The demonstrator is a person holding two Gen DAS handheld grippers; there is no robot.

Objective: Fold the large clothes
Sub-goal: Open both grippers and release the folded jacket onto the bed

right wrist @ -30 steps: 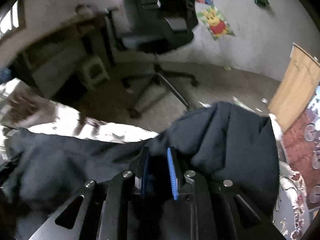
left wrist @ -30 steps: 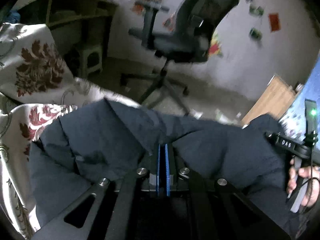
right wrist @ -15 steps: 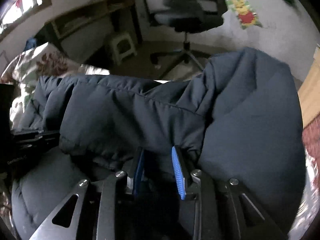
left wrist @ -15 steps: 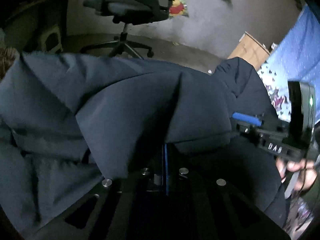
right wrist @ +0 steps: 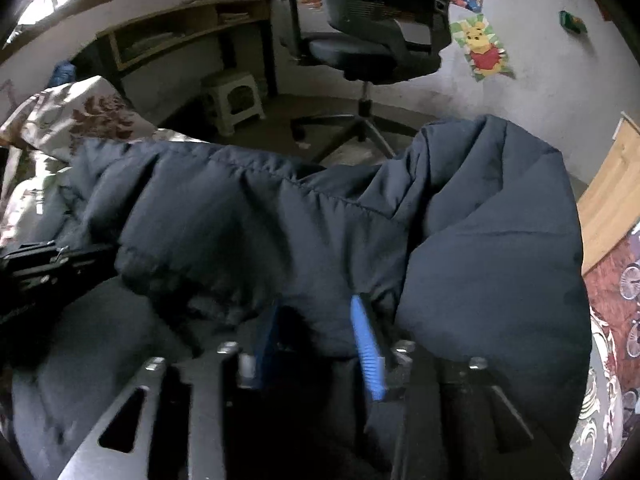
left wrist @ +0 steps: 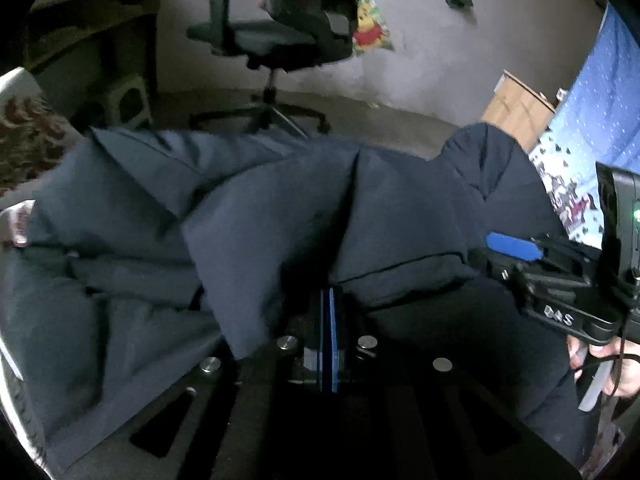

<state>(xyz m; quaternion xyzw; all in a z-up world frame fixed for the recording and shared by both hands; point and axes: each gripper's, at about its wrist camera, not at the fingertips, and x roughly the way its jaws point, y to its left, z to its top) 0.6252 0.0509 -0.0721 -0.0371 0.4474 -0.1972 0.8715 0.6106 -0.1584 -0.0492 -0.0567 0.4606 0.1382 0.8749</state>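
A dark navy padded jacket [left wrist: 280, 220] lies on a floral bedspread, its near part doubled over onto the rest; it also fills the right wrist view [right wrist: 300, 232]. My left gripper [left wrist: 329, 304] is shut, its blue pads pressed together on the folded edge of the jacket. My right gripper [right wrist: 316, 320] has its blue pads apart with a bulge of jacket fabric lying between them. The right gripper also shows in the left wrist view [left wrist: 516, 246] at the jacket's right side, held by a hand. The left gripper's body shows at the left edge of the right wrist view [right wrist: 36, 268].
A black office chair [right wrist: 376, 40] stands on the floor beyond the bed, with a small stool [right wrist: 234, 98] and a wooden desk [right wrist: 180, 36] to its left. A wooden board [left wrist: 520, 110] leans at the right. The floral bedspread [right wrist: 80, 120] shows at left.
Both grippers carried the jacket's near edge up and over onto the rest, then lowered it. The right gripper's pads have spread wider apart. The left stays shut.
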